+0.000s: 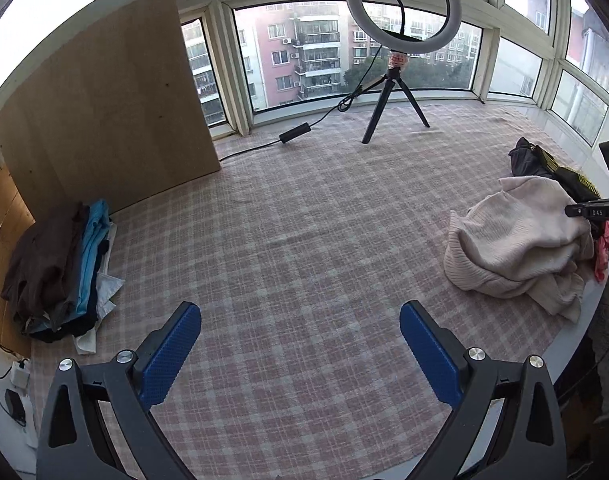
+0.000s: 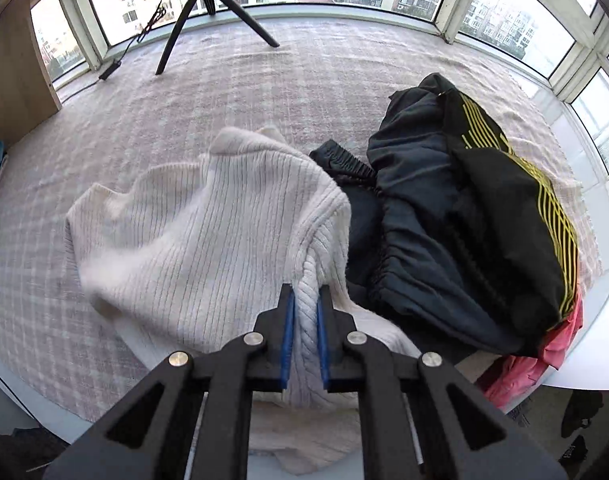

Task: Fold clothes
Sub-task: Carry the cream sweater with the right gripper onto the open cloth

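Right wrist view: right claw [image 2: 304, 312] clamped on a cream ribbed sweater [image 2: 208, 216] at the bed's right edge, presumably for spreading; left claw [image 1: 300, 352] spread apart, empty.

Ring light [image 1: 403, 8] on a black tripod [image 1: 394, 102] near the windows [image 1: 300, 56], cable [image 1: 340, 108] trailing across the pink checked cloth [image 1: 304, 240]. Wooden board [image 1: 100, 108] upright at left. Apartment blocks [image 1: 300, 52] outside.

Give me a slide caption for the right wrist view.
Right gripper clamped on a cream ribbed knit sweater, beside a black garment with yellow stripes on the pink checked cloth.
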The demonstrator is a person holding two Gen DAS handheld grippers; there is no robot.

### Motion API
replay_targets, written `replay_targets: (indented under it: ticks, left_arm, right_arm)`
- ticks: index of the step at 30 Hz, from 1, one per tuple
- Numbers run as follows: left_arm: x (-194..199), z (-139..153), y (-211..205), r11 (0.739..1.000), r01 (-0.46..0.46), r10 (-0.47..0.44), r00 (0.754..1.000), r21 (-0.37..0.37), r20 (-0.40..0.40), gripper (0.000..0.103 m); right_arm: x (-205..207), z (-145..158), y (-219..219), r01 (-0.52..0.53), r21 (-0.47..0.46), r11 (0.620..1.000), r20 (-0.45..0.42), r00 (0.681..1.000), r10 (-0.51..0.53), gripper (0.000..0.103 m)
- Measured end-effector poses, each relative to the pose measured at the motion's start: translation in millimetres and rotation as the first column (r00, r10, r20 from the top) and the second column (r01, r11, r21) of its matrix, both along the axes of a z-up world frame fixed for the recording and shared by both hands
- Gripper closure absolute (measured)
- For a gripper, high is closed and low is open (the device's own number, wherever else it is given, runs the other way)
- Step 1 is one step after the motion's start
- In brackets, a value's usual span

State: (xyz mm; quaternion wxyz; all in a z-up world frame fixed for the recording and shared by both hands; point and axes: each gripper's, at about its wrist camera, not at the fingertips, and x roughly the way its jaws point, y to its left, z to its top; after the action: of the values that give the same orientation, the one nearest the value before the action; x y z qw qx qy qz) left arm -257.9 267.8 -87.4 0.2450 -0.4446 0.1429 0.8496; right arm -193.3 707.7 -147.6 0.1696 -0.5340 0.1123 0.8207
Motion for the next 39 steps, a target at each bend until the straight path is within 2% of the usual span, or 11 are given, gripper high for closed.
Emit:
replay_targets:
  ticks: [3,7,12,19,21,23,25,29,32,36,39]
  left_arm:
    - [-1,-24,43,0.997,0.08,-0.079,0.996,-0.013,0.05,0.003]
    - [1,-44,88,0.99,0.138,-0.135,0.987,-0.03,0.086,0.003]
    - [9,-42,113,0.982,0.186,-0.184,0.978,-0.016,0.094,0.003]
    - [4,-32,105,0.987,0.158,-0.155,0.985,-0.03,0.071,0.003]
    - [-3,-26,96,0.991,0.135,-0.133,0.99,-0.026,0.052,0.003]
    - [-10,-18,85,0.994,0.107,-0.107,0.994,-0.016,0.03,0.003]
    - [-15,-8,70,0.997,0.073,-0.073,0.997,0.006,0.009,0.003]
    - [-23,11,31,0.999,0.006,-0.004,1.0,0.053,-0.027,0.003]
    - [-26,24,-5,0.996,-0.05,0.054,0.997,0.072,-0.057,0.003]
    - [-31,43,-61,0.987,-0.136,0.145,0.984,0.085,-0.104,0.003]
    - [-34,58,-102,0.975,-0.201,0.213,0.967,0.092,-0.141,0.003]
  right_arm:
    - [11,55,8,0.035,0.004,0.999,-0.119,0.992,-0.035,0.098]
    - [24,128,17,0.097,0.025,0.995,-0.284,0.955,-0.086,0.098]
    - [32,145,32,0.121,-0.034,0.992,-0.345,0.93,-0.126,0.099]
    - [41,165,52,0.142,-0.126,0.982,-0.414,0.892,-0.182,0.099]
    - [28,197,37,0.097,-0.106,0.99,-0.467,0.874,-0.136,0.099]
    - [12,238,10,0.023,-0.071,0.997,-0.535,0.843,-0.057,0.099]
    - [-5,286,-19,-0.064,-0.041,0.997,-0.601,0.799,0.027,0.099]
    - [-31,378,-84,-0.198,0.066,0.978,-0.685,0.703,0.189,0.099]
    - [-42,435,-129,-0.27,0.121,0.955,-0.729,0.629,0.27,0.099]
    - [-44,489,-185,-0.345,0.161,0.925,-0.777,0.533,0.334,0.099]
    - [-41,510,-214,-0.392,0.182,0.902,-0.791,0.486,0.371,0.099]
